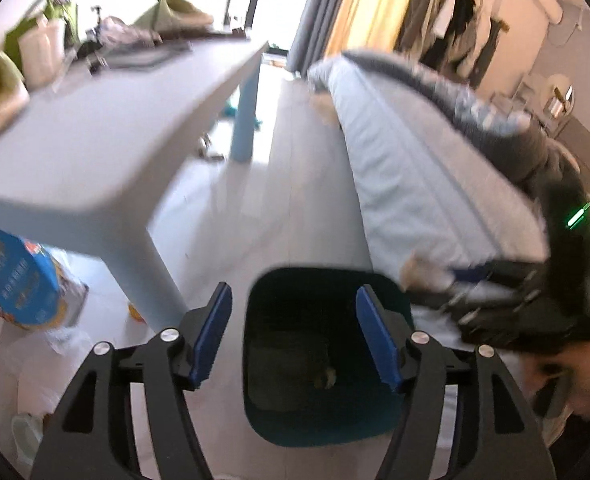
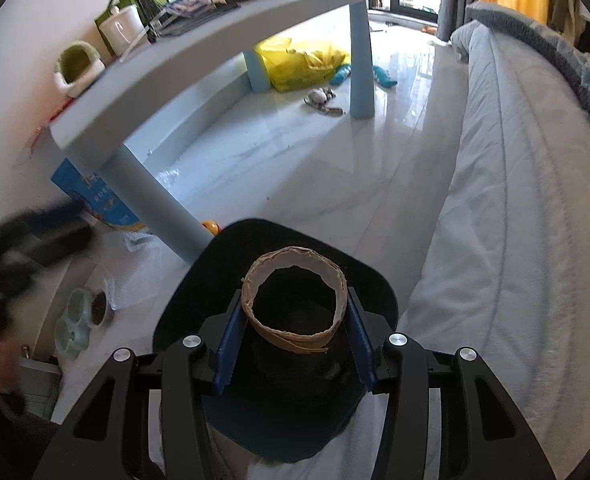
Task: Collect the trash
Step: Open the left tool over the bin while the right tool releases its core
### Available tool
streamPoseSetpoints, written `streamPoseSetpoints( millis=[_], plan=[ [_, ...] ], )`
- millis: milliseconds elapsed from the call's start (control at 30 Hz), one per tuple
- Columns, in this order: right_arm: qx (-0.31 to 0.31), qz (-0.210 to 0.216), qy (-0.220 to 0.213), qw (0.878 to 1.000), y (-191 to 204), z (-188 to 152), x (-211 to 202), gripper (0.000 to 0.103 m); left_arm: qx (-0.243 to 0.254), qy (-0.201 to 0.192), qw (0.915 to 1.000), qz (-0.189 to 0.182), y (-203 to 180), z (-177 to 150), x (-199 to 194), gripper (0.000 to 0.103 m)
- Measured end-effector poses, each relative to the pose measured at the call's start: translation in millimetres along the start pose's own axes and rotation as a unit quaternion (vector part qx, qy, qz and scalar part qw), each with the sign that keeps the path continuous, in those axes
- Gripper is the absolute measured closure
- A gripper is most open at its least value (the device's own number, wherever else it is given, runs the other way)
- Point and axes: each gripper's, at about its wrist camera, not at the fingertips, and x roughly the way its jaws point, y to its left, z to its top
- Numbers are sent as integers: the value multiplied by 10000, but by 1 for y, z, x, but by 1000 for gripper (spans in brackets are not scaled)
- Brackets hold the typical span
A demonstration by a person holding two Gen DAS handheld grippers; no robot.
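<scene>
A dark teal trash bin point(image 1: 279, 424) stands on the floor between the table and the bed; it also shows in the right wrist view point(image 2: 199, 280). My left gripper point(image 1: 295, 336) is open and empty above the bin's mouth. My right gripper point(image 2: 295, 340) is shut on a brown cardboard ring point(image 2: 295, 336), like an empty tape roll, and holds it over the bin. The right gripper also shows blurred in the left wrist view point(image 1: 435, 276). The left gripper shows blurred at the left edge of the right wrist view point(image 2: 43, 236).
A light blue table point(image 2: 199, 60) with slippers, a white pot and bags stands to the left. A blue box point(image 1: 11, 276), plastic wrap and a pet bowl point(image 2: 83, 316) lie beneath. A yellow bag point(image 2: 303, 60) and scraps point(image 2: 323, 100) lie on the floor. The bed point(image 2: 515, 200) fills the right.
</scene>
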Motion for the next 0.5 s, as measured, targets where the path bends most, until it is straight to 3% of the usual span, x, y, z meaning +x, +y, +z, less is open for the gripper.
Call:
streamPoseSetpoints(
  millis=[200, 500],
  plan=[
    [-4, -56, 201, 9998, 5, -1, 18, 54, 180, -406, 9989, 143, -6, 16, -25, 31],
    [-62, -13, 596, 9982, 19, -8, 44, 53, 50, -758, 9971, -42, -6, 30, -49, 29]
  ],
)
